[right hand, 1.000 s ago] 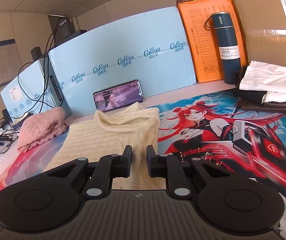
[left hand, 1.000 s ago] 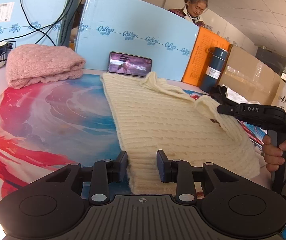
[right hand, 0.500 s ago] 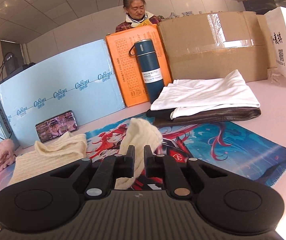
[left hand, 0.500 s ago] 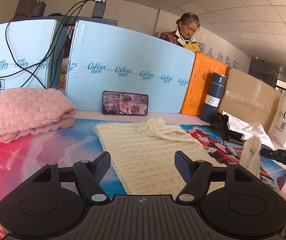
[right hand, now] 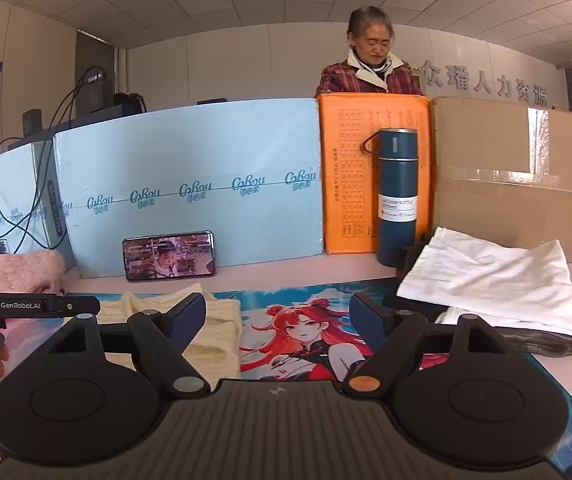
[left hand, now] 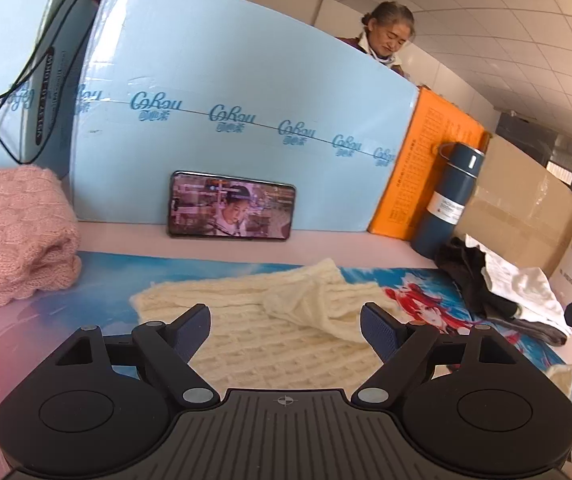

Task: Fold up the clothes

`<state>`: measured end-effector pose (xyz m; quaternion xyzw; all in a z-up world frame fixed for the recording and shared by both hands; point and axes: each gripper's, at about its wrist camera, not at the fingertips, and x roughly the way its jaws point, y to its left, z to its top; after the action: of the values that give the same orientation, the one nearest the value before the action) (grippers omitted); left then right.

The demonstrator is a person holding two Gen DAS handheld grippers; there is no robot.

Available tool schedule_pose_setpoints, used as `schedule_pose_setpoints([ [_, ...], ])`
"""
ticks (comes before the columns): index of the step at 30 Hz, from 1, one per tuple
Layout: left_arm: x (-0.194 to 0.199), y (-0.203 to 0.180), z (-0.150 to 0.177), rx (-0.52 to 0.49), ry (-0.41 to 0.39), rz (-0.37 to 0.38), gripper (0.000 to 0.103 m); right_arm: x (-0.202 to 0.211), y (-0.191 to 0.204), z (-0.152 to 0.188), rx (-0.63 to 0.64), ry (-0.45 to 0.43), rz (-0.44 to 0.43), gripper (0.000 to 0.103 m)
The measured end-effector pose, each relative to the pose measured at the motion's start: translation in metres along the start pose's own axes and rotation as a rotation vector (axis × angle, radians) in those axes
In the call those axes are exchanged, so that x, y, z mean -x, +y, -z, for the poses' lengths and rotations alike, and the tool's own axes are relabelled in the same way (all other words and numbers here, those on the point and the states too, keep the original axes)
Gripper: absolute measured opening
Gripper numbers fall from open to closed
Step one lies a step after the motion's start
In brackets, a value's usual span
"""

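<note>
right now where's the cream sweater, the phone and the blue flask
cream sweater [left hand: 269,344]: left wrist view, on the ribbed knit between the open fingers.
phone [left hand: 231,210]: left wrist view, middle of the lit screen.
blue flask [right hand: 397,200]: right wrist view, on its body near the white label.

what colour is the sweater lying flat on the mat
Cream, in a cable knit: the sweater shows best in the left wrist view.
</note>
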<state>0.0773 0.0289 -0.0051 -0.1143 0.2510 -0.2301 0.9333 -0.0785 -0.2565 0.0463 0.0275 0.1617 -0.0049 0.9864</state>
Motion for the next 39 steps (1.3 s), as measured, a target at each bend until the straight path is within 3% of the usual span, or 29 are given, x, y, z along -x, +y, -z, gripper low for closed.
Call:
schedule_pose_setpoints([
  [4, 0.006, 0.036, -0.003, 0.153, -0.046, -0.008, 0.084, -0.044, 0.042, -0.019, 0.117, 0.057, -0.172, 0.085],
  [7, 0.010, 0.050, -0.003, 0.199, -0.078, 0.005, 0.084, -0.092, 0.073, -0.026, 0.168, 0.131, -0.222, 0.085],
  [13, 0.009, 0.075, -0.001, 0.331, -0.093, 0.129, 0.084, -0.174, 0.106, -0.010, 0.129, 0.284, -0.294, 0.085],
  [15, 0.007, 0.079, 0.001, 0.365, -0.092, 0.172, 0.084, -0.192, 0.105, -0.001, 0.092, 0.324, -0.270, 0.084],
  [16, 0.006, 0.078, 0.002, 0.366, -0.090, 0.193, 0.084, -0.199, 0.104, 0.003, 0.069, 0.340, -0.256, 0.079],
  [18, 0.005, 0.074, 0.002, 0.350, -0.077, 0.226, 0.084, -0.199, 0.101, 0.007, 0.068, 0.305, -0.223, 0.057],
  [19, 0.003, 0.070, 0.003, 0.331, -0.064, 0.231, 0.084, -0.198, 0.099, 0.007, 0.072, 0.299, -0.211, 0.035],
  [20, 0.002, 0.065, 0.003, 0.312, -0.051, 0.236, 0.084, -0.197, 0.095, 0.004, 0.060, 0.294, -0.200, 0.021],
  [22, 0.000, 0.059, 0.004, 0.277, -0.034, 0.224, 0.084, -0.194, 0.084, -0.003, 0.022, 0.272, -0.186, 0.014],
  [29, -0.005, 0.040, 0.009, 0.154, 0.018, 0.168, 0.084, -0.157, 0.040, -0.047, -0.040, 0.065, -0.082, 0.013],
  [33, -0.008, 0.031, 0.011, 0.094, 0.045, 0.140, 0.084, -0.157, 0.006, -0.054, -0.090, 0.047, 0.014, 0.013],
  [39, -0.010, 0.030, 0.013, 0.087, 0.055, 0.143, 0.084, -0.185, -0.041, -0.034, -0.179, 0.154, 0.132, 0.016],
])
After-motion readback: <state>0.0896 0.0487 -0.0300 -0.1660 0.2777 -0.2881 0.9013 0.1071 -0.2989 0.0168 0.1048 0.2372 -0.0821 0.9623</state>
